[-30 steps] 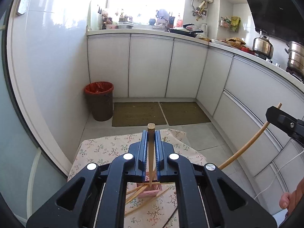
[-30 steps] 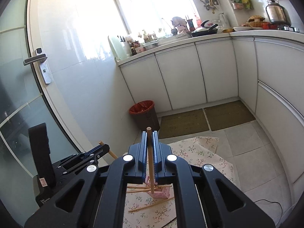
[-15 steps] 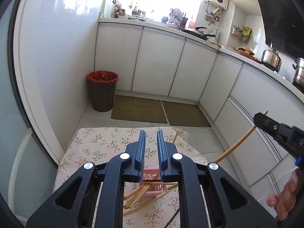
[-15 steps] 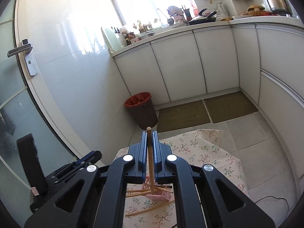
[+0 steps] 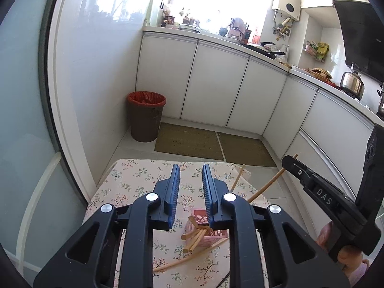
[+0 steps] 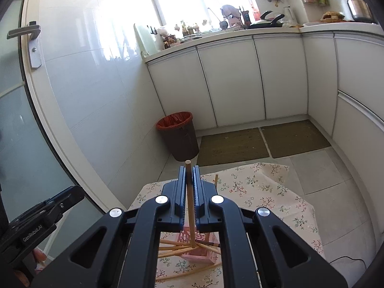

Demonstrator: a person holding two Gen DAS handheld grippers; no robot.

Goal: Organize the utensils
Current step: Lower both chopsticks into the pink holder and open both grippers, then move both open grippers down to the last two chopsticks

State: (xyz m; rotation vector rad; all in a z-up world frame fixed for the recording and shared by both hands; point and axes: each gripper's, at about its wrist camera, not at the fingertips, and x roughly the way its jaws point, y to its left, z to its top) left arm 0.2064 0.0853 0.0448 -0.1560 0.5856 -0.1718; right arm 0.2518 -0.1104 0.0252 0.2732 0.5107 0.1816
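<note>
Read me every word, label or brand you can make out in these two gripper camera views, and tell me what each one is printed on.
"DAS": raised letters on the black right gripper body, seen from the left wrist view.
"GenRobot.AI": white print on the black left gripper body, seen from the right wrist view.
Yellow-green packets on the wall rack: print too small to read.
White wall-mounted water heater: no readable marking.

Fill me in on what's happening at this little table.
A person holds a gripper in each hand and is gathering wooden chopsticks into a pink basket on the floral tablecloth. The right gripper is shut on one chopstick, its lower end in the basket. The left gripper has just been opening and holds nothing. Several chopsticks already lean in the basket; one lies beside it.
</note>
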